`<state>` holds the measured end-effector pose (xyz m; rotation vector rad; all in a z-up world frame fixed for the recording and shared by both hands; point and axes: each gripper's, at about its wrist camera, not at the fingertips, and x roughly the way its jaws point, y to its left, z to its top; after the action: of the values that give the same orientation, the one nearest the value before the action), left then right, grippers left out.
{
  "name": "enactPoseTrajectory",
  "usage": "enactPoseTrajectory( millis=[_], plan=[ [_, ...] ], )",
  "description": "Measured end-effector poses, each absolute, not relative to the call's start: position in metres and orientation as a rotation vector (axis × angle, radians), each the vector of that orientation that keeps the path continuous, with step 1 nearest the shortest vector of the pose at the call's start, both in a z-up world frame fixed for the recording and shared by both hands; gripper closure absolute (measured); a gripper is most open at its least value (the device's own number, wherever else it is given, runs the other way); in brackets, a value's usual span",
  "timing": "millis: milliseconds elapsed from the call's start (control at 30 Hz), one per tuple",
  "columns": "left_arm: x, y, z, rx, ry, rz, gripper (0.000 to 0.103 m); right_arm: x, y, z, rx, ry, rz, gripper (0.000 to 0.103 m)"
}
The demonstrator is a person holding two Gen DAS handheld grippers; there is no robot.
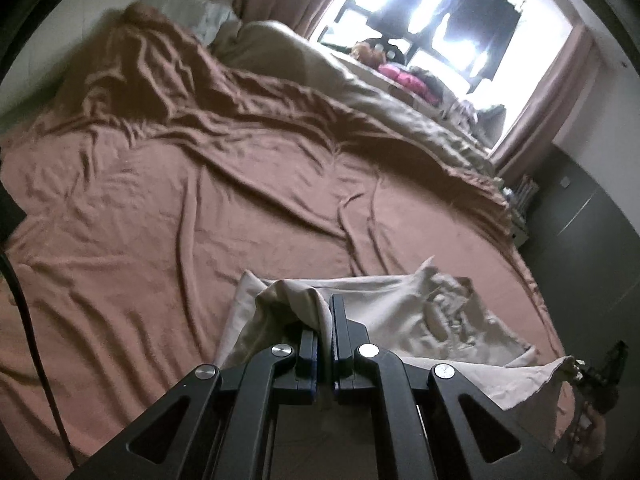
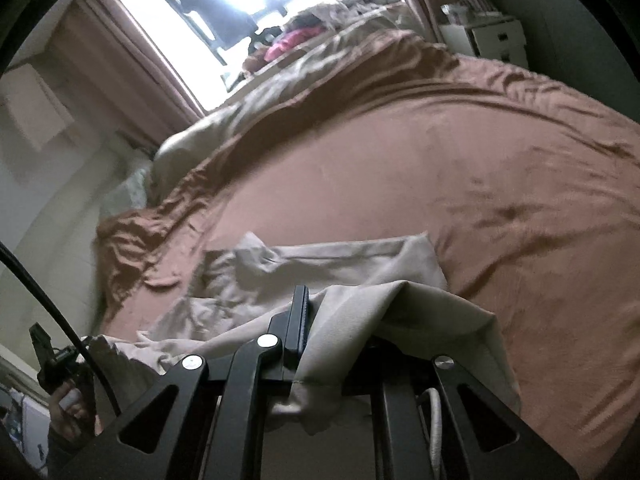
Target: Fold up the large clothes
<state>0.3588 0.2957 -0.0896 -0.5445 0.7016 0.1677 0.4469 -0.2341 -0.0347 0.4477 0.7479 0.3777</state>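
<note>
Left gripper (image 1: 326, 312) clamped on bunched edge of beige garment (image 1: 400, 312). Right gripper (image 2: 308, 312) likewise clamped on garment's other edge; cloth drapes over its far finger. Garment's far part lies crumpled on brown blanket (image 1: 160, 220) at near edge of bed, near part lifted between grippers. Risks: thin pinch may slip under pull; uneven tension skews fold; slack cloth traps wrinkles; blanket drags along.

A beige garment (image 2: 320, 276) is clamped between the closed fingers (image 2: 299, 316) of the right gripper (image 2: 310, 320) and spread over a bed's brown blanket (image 2: 460, 184). The left gripper (image 2: 44, 344) is seen at lower left, gripped by a hand (image 2: 68, 412).
</note>
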Motion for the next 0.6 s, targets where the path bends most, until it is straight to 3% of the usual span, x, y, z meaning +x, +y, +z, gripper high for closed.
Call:
enactPoseTrajectory(
  millis=[133,200,233,267,300,333,367,433,600],
  plan=[
    [0.382,0.304,-0.114,-0.592,0.767,0.148,0.095,0.466,-0.220,-0.035,0.430,0.794,0.337,0.095],
    [0.390,0.307,-0.122,-0.619,0.801,0.141,0.087,0.471,-0.210,-0.032,0.411,0.807,0.329,0.086],
    [0.393,0.308,-0.124,-0.633,0.812,0.131,0.075,0.473,-0.204,-0.028,0.409,0.804,0.338,0.080],
    [0.394,0.307,-0.125,-0.649,0.811,0.109,0.056,0.476,-0.200,-0.025,0.414,0.797,0.349,0.051],
    [0.393,0.306,-0.124,-0.656,0.798,0.094,0.046,0.476,-0.197,-0.022,0.418,0.786,0.359,0.010],
    [0.390,0.302,-0.119,-0.649,0.773,0.087,0.031,0.475,-0.193,-0.016,0.412,0.767,0.367,0.001],
    [0.389,0.300,-0.115,-0.633,0.757,0.091,0.021,0.474,-0.190,-0.012,0.400,0.758,0.369,0.000],
    [0.383,0.292,-0.103,-0.576,0.721,0.111,0.015,0.471,-0.182,-0.003,0.383,0.757,0.383,0.000],
    [0.383,0.268,-0.086,-0.464,0.716,0.092,0.015,0.463,-0.169,0.009,0.330,0.761,0.397,0.000]
  ],
)
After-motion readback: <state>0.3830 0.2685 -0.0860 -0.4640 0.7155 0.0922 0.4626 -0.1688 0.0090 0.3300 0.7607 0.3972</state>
